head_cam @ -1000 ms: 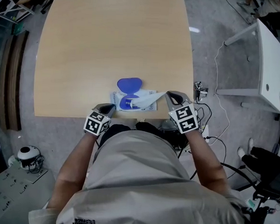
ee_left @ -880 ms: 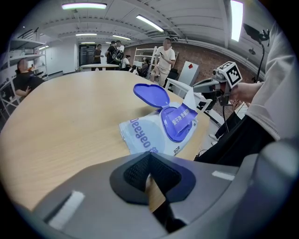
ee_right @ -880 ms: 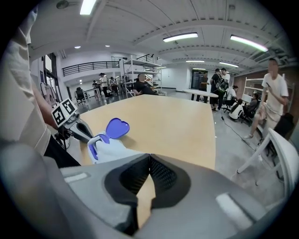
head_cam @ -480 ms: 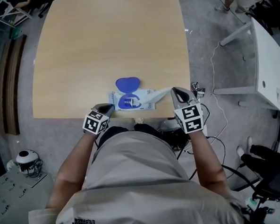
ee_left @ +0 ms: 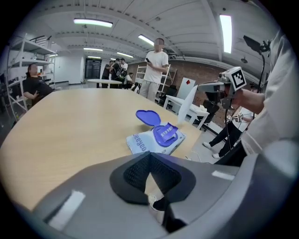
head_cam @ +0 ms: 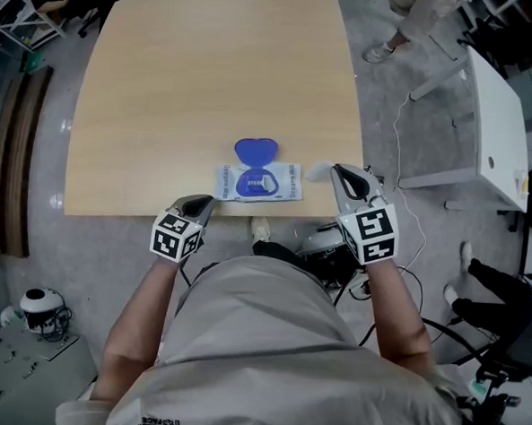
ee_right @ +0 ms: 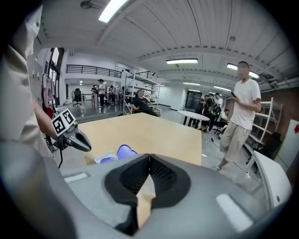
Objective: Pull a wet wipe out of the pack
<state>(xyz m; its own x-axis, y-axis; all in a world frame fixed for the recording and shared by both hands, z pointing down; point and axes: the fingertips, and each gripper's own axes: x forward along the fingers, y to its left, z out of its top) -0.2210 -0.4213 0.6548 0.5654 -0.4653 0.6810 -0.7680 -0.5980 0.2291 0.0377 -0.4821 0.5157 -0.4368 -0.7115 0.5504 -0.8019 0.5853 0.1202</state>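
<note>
Hanging from the R gripper point(head_cam: 338, 174), whose fingers are clamped on it, the wipe point(head_cam: 318, 172) is clear of the pack point(head_cam: 281, 186), just off its right end by the table point(head_cam: 212, 69) edge. Pack lies flat, blue lid point(head_cam: 256, 150) open. L gripper point(head_cam: 202, 205): fingers together, empty, at table's near edge, left of pack.
</note>
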